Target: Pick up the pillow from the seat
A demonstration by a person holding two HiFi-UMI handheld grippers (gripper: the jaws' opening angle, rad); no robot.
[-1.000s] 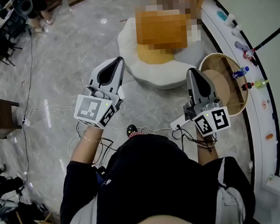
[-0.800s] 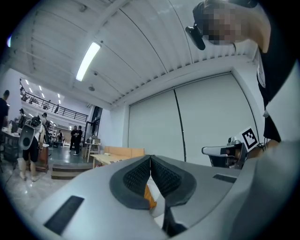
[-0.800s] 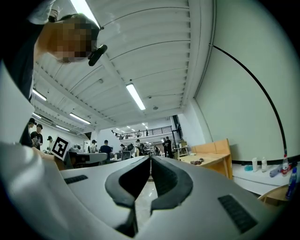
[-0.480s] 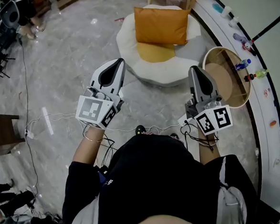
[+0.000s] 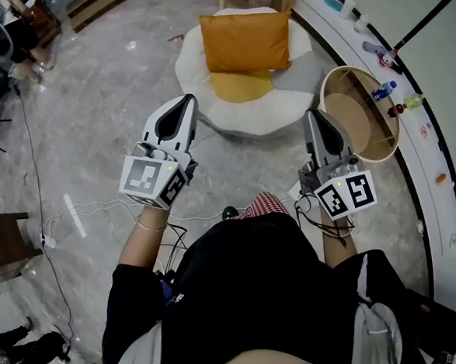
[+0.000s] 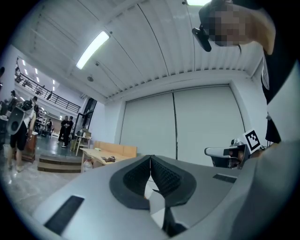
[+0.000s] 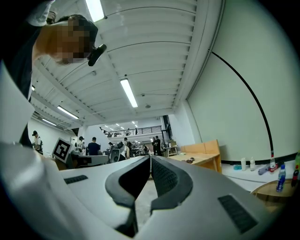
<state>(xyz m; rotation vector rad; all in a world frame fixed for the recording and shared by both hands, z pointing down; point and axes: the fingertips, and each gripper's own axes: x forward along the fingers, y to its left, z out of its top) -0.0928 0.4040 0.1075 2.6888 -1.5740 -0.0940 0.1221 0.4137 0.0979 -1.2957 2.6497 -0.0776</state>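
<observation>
An orange pillow (image 5: 246,41) leans upright at the back of a round white seat (image 5: 299,102) with a yellow cushion (image 5: 238,85), at the top of the head view. My left gripper (image 5: 186,102) is held level short of the seat's near left edge, jaws shut and empty. My right gripper (image 5: 314,116) hovers level by the seat's near right side, also shut with nothing in it. Both gripper views look across the room over shut jaws, the left gripper (image 6: 150,157) and the right gripper (image 7: 150,158); the pillow shows in neither.
A round wooden side table (image 5: 362,124) stands right of the seat. Small bottles (image 5: 385,91) line the curved white ledge (image 5: 432,147) along the wall. Cables (image 5: 83,218) trail over the grey floor at the left. A wooden table (image 7: 201,160) and people stand farther off.
The seat and pillow have shifted left and nearer in the head view as I stepped toward them. Both grippers stay shut and held level.
</observation>
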